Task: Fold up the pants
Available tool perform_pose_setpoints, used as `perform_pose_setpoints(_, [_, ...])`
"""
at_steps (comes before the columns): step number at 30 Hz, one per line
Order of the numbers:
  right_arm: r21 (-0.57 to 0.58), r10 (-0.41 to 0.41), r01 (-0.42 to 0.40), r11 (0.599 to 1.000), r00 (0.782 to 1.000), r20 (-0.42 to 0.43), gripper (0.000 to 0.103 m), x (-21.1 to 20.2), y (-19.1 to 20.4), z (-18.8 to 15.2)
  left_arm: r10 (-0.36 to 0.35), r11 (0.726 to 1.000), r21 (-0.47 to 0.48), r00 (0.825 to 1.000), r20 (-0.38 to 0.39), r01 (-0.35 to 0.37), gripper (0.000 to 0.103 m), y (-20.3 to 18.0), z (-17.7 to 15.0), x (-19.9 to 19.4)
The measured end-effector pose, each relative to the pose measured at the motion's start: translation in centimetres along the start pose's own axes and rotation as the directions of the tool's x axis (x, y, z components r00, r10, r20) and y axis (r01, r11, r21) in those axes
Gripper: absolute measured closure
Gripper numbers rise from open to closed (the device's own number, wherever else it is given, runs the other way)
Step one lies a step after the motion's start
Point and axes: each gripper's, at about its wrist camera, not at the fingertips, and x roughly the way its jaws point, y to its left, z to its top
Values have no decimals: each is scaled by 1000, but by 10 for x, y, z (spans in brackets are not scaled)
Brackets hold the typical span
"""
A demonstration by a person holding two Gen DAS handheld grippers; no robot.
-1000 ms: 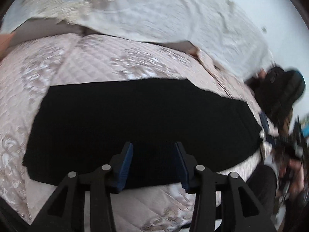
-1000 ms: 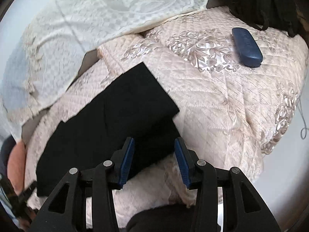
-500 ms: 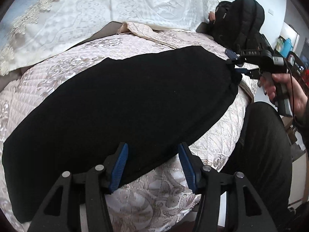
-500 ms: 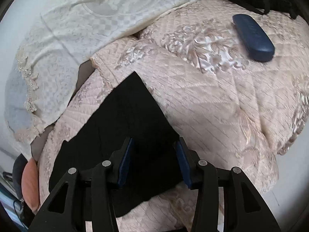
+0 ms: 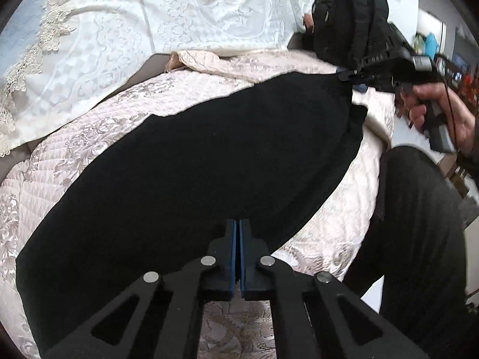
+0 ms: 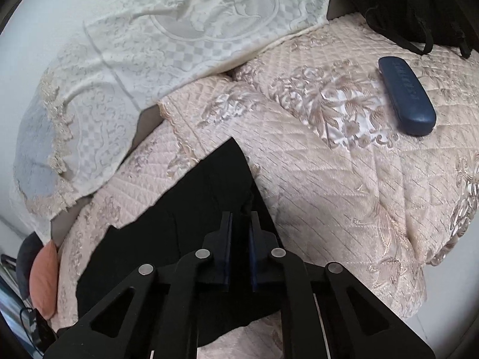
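The black pants [image 5: 191, 173] lie flat and long across a pink quilted sofa cover [image 5: 98, 125]. My left gripper [image 5: 238, 224] is shut on the near edge of the pants, around mid-length. My right gripper [image 6: 241, 218] has its jaws closed onto the end of the pants [image 6: 191, 215], pinching the fabric at its right-hand corner. In the left wrist view the right gripper [image 5: 347, 74] shows at the far right end of the pants, held by a hand [image 5: 434, 110].
A dark blue glasses case [image 6: 407, 95] lies on the cover to the right. A black backpack [image 5: 350, 15] sits at the sofa's right end. A white lace throw [image 6: 179, 30] drapes over the backrest. The person's dark-trousered leg [image 5: 419, 239] stands by the front edge.
Both grippers were open and have closed onto the pants. The left gripper moved in to the near edge, the right one down onto the end corner.
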Motion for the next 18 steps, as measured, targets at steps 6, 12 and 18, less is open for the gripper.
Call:
perform_pose_setpoints(6, [25, 25, -26, 999, 999, 39, 96, -27, 0, -12, -47, 997, -66, 998, 42, 50, 100, 20, 2, -23])
perform_pose_setpoints(12, [101, -26, 30, 994, 999, -35, 96, -9, -29, -33, -107, 988, -112, 993, -39, 102, 100, 18, -13, 2])
perform_pose_setpoints(18, [24, -79, 81, 996, 996, -41, 83, -14, -17, -26, -149, 960, -241, 989, -12, 141, 98, 36, -19, -14])
